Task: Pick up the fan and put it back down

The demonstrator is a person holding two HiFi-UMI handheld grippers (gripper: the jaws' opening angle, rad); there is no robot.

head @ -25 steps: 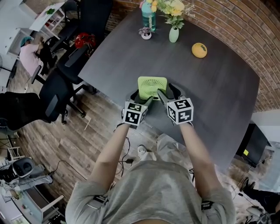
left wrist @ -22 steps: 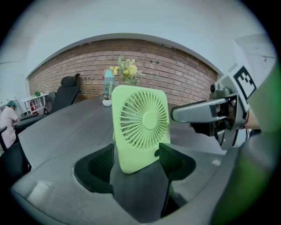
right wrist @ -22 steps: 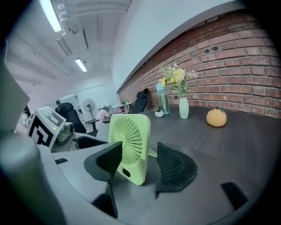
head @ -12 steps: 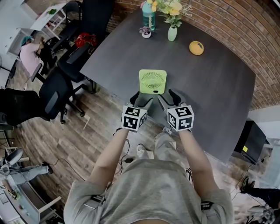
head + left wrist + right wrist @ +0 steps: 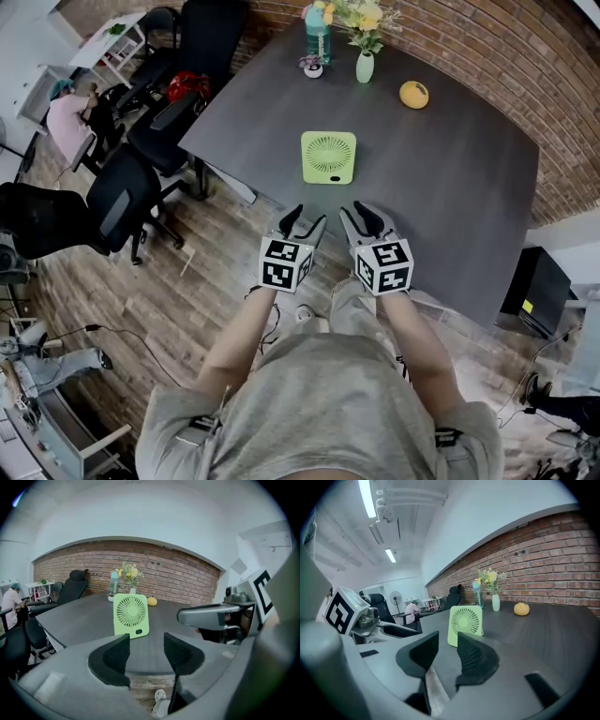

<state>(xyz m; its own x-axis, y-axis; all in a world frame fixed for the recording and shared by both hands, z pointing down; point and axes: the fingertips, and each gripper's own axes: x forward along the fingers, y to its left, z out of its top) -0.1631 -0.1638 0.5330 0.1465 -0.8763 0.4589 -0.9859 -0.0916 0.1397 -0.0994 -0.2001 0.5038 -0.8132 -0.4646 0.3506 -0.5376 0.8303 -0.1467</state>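
The light green square fan (image 5: 328, 157) stands upright on the dark grey table (image 5: 450, 206), grille toward me. It also shows in the left gripper view, the fan (image 5: 131, 615), and in the right gripper view, the fan (image 5: 465, 624). My left gripper (image 5: 306, 221) and right gripper (image 5: 364, 217) hang side by side at the table's near edge, well short of the fan. Both have just been closing their jaws. The left gripper (image 5: 146, 641) keeps a wide gap, the right gripper (image 5: 447, 639) a narrower one. Nothing is between either pair.
At the table's far end stand a vase of flowers (image 5: 365, 66), a teal bottle (image 5: 318, 42), a small pot (image 5: 312, 67) and an orange fruit (image 5: 413, 94). Black office chairs (image 5: 141, 178) crowd the left side. A person (image 5: 66, 117) sits at far left.
Both grippers have drawn back from the fan's sides toward me, to the table's near edge, and their jaws have narrowed. The fan stays standing on the table.
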